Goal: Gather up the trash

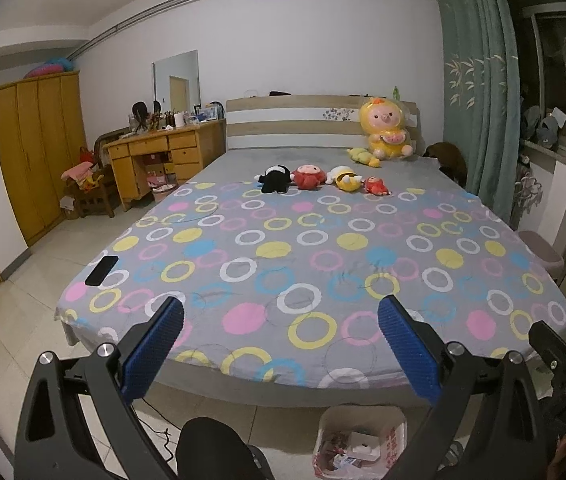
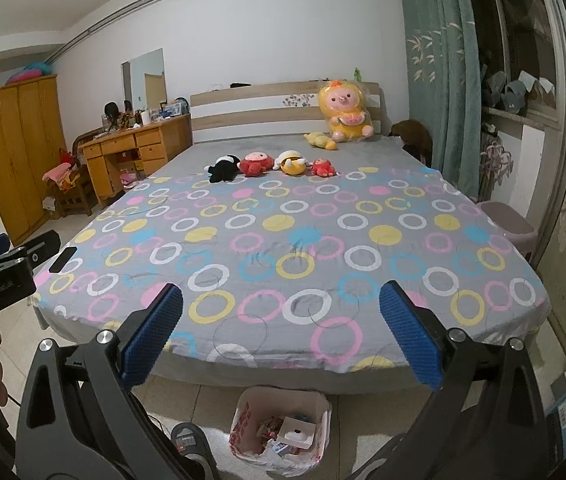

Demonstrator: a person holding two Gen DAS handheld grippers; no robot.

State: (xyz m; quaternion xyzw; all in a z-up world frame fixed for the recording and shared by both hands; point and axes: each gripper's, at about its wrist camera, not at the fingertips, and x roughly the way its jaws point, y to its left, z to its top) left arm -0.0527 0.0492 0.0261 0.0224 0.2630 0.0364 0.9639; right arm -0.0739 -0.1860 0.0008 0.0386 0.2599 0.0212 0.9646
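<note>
A trash bin (image 1: pixel 359 444) (image 2: pixel 281 432) lined with a white and red plastic bag stands on the floor at the foot of the bed, with wrappers and a small white box inside. My left gripper (image 1: pixel 281 344) is open above the bed's near edge, nothing between its blue pads (image 1: pixel 151 352). My right gripper (image 2: pixel 281 332) is open too and empty, with the bin just below it. The left gripper also shows at the left edge of the right wrist view, and the right gripper at the right edge of the left wrist view.
A bed (image 2: pixel 283 240) with a grey circle-patterned sheet fills the middle. A black phone (image 1: pixel 101 270) (image 2: pixel 62 259) lies near its left edge. Several plush toys (image 1: pixel 307 177) sit by the headboard. Wooden desk (image 1: pixel 159 156) and wardrobe (image 1: pixel 39 152) stand left; a pink stool (image 2: pixel 509 228) and curtain stand right.
</note>
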